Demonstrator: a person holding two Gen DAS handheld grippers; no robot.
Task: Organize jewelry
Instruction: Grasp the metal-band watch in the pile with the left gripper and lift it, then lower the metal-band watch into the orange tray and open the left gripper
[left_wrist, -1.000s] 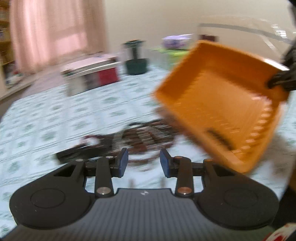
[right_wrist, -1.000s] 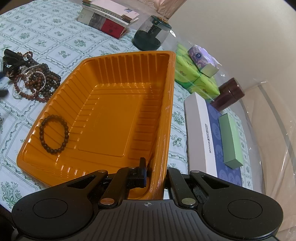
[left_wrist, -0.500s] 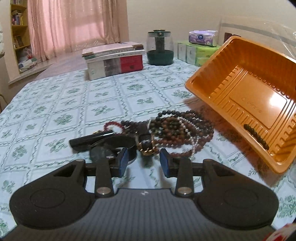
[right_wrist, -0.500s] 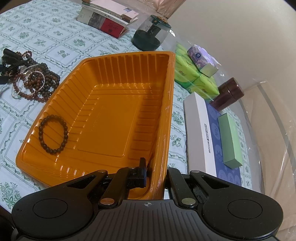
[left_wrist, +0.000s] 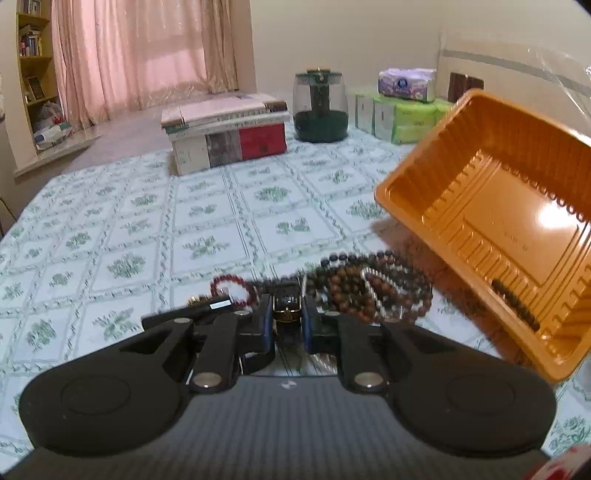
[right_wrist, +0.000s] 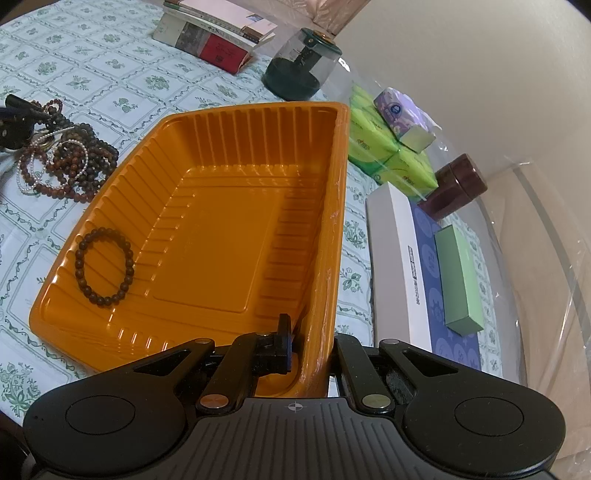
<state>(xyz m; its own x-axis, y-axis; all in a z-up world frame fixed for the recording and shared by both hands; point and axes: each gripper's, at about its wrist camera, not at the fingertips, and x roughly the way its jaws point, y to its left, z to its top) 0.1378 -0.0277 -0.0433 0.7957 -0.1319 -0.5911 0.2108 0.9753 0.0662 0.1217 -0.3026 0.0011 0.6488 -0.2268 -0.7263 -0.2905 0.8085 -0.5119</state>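
Left tongs (left_wrist: 287, 320): clenched on a black watch (left_wrist: 286, 303) with a gold-trimmed clasp, at the near edge of the jewelry heap.
Right tongs (right_wrist: 310, 350): clamped on the near wall of the orange plastic tray (right_wrist: 334, 206), one finger inside, one outside.
Tray: tilted, its low left side toward the tabletop (left_wrist: 207, 236).
Dark bead bracelet (right_wrist: 104, 266): lying inside the tray at its low left corner.
Bead pile (left_wrist: 369, 286): brown, dark and pearl strands tangled on the tabletop just left of the tray; a red bead bracelet (left_wrist: 232, 288) at its left edge.
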